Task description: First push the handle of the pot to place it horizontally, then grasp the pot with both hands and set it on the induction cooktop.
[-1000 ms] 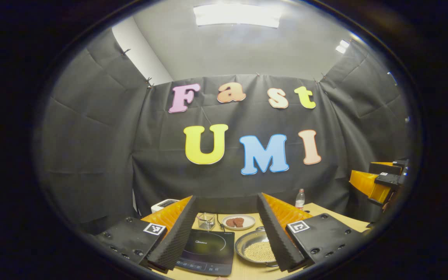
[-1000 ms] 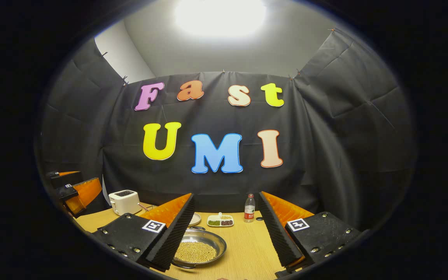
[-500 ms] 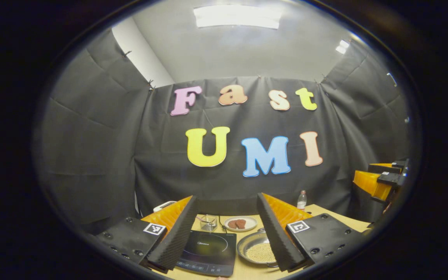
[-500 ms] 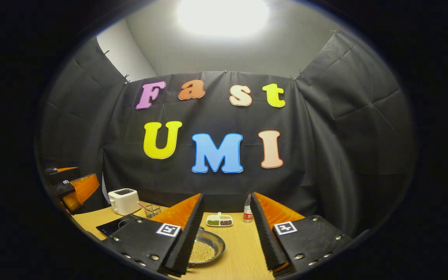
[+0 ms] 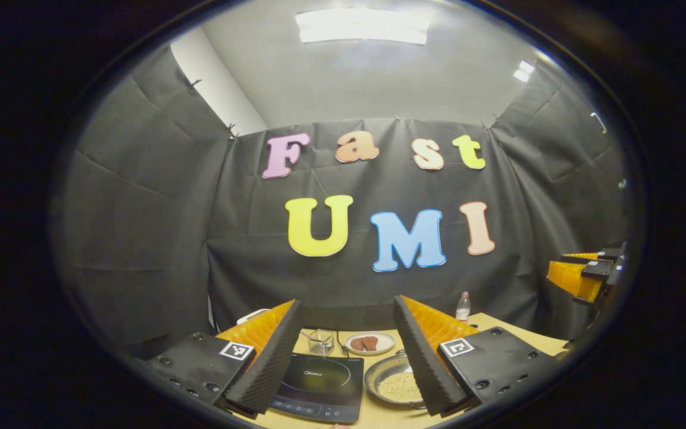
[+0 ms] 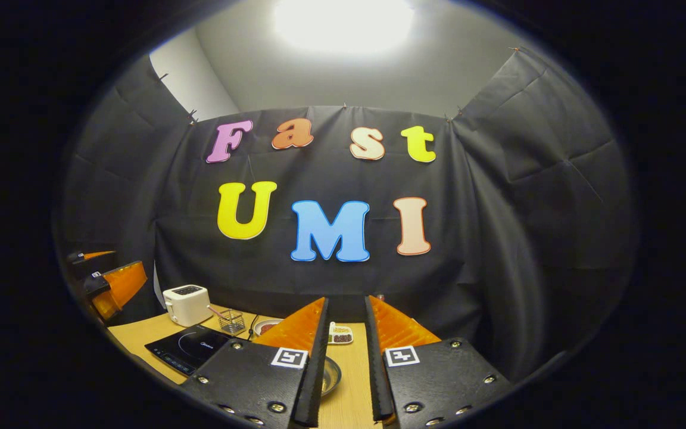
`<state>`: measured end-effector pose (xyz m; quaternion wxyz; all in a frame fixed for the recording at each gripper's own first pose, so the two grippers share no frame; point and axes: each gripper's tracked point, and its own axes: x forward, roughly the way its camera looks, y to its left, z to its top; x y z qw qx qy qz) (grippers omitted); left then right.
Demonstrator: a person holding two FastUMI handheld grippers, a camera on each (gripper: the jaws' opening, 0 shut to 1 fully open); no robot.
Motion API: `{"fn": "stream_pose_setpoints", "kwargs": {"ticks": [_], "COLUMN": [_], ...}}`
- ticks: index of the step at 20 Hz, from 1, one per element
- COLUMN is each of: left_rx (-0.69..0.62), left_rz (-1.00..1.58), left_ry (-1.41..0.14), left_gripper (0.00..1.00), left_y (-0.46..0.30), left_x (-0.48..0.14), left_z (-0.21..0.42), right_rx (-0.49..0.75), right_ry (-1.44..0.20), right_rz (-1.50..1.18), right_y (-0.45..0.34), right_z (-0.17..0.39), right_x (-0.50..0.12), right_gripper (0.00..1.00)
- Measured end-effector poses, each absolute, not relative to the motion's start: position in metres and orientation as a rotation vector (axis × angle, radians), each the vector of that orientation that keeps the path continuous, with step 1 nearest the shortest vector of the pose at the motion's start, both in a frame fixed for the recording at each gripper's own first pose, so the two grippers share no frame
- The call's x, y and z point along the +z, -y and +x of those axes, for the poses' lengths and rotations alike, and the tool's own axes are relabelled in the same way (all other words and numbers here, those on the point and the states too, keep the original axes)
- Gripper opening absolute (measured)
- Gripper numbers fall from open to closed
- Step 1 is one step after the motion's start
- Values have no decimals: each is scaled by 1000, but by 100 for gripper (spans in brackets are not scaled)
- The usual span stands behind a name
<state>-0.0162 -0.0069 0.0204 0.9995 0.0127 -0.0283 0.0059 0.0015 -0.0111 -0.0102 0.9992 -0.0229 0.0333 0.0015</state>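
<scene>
My left gripper [image 5: 346, 351] hangs above the near edge of the table [image 5: 501, 325] with its fingers spread wide and nothing between them. Seen along those fingers, the induction cooktop [image 5: 319, 387] lies straight ahead and below, framed in the gap. The pot [image 5: 393, 384] sits just beside the cooktop on its right, flat on the table, part of it hidden behind my right-hand finger. It is a shallow metal pan with pale grains in it.

My right gripper [image 6: 346, 357] is held over the table as well. Its fingers stand nearly together, a narrow slit left between them, and they hold nothing. In the right gripper view the pot [image 6: 331, 375] shows as a sliver of rim low in that slit, ahead and below the tips. The cooktop [image 6: 191, 348] lies well off to the left of this tool.

The pot's handle is the point at issue. A small loop shows at the pot's far rim in the left gripper view, and something similar at the near rim (too small and too covered for me to give the line of the handles with confidence).

Judgement: the pushing step is not yet begun, as neither tool touches the pot. The right gripper is the better placed, since the pot lies almost dead on its axis, and its nearly closed fingers would suit a push. The pot must afterwards travel leftward, toward my left gripper's side, to reach the cooktop.

A plate [image 5: 370, 342] and a bottle [image 5: 463, 307] stand farther back, well apart from the pot.
</scene>
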Motion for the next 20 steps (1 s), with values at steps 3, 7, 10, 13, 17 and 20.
{"fn": "stream_pose_setpoints", "kwargs": {"ticks": [3,7,10,13,17,20], "left_rx": [20,34,41,48,77,110], "left_rz": [28,31,37,39,59,52], "left_ry": [59,55,56,54,45,35], "left_gripper": [100,97,94,97,100,100], "left_y": [7,9,18,32,44,43], "left_x": [21,19,20,21,17,16], "left_z": [-16,-14,-10,-8,-7,-9], "right_rx": [-23,14,28,62,116,156], "right_ry": [-88,-93,-84,-93,-105,-133], "right_rz": [-48,-53,-50,-26,2,16], "right_y": [21,16,21,25,25,19], "right_z": [6,8,11,17,25,32], "right_x": [-14,-19,-19,-25,-36,-48], "right_gripper": [4,1,1,1,1,1]}}
